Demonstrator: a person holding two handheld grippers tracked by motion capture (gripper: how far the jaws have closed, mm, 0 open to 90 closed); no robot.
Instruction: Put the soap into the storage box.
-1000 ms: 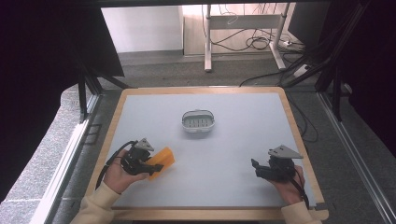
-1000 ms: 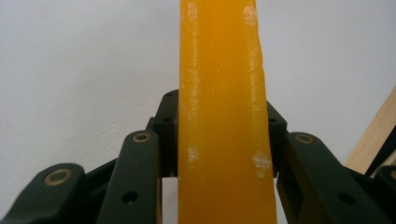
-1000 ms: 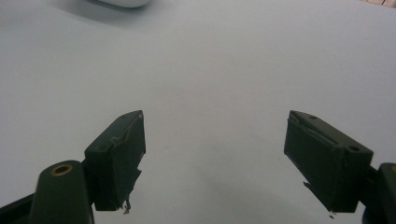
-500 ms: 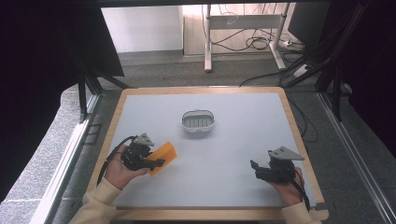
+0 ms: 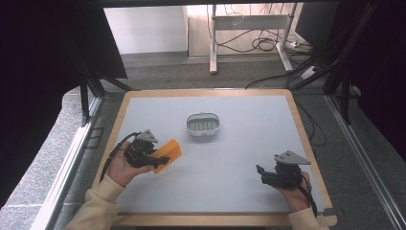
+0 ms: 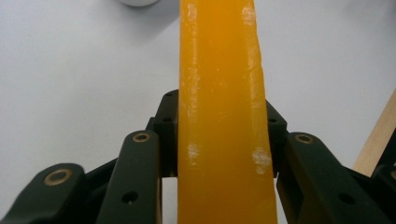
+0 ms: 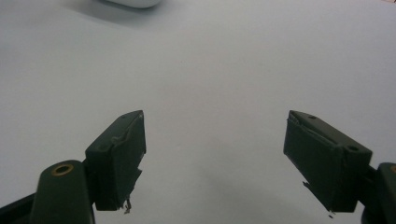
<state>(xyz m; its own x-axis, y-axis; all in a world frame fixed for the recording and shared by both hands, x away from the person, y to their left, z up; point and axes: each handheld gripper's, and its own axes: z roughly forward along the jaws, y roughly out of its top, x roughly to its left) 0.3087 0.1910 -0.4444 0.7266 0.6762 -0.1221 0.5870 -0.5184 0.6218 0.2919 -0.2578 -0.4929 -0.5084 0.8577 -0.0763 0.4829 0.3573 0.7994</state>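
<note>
**Left gripper carrying orange bar toward the dish**

The jaws of the left gripper (image 5: 160,160) are clamped on an orange bar (image 6: 223,116), which appears to be a bar of soap. In the left gripper view the bar stands edge-on between the two black jaws, gripped at its near end, with most of its length projecting forward past them. In the high view the orange bar (image 5: 168,150) sits just above the left part of the tabletop (image 5: 249,143), pointing toward the white dish (image 5: 203,125) near the tabletop's centre. The dish appears empty, and its slotted floor is visible.

The step in hand is judged to be transfer of the bar to the dish. To do it well, the grip should be kept firm, since the bar's surface looks slick. The bar should be brought over the dish, turned flat side down, and lowered until it rests on the slotted floor before the jaws release.

The left hand (image 5: 122,165) holds its gripper from behind, angled toward the dish, forearm entering from the lower left. The right gripper (image 5: 261,171) rests low at the right front of the tabletop, well apart from the dish, its jaws spread wide with nothing between them.
</note>
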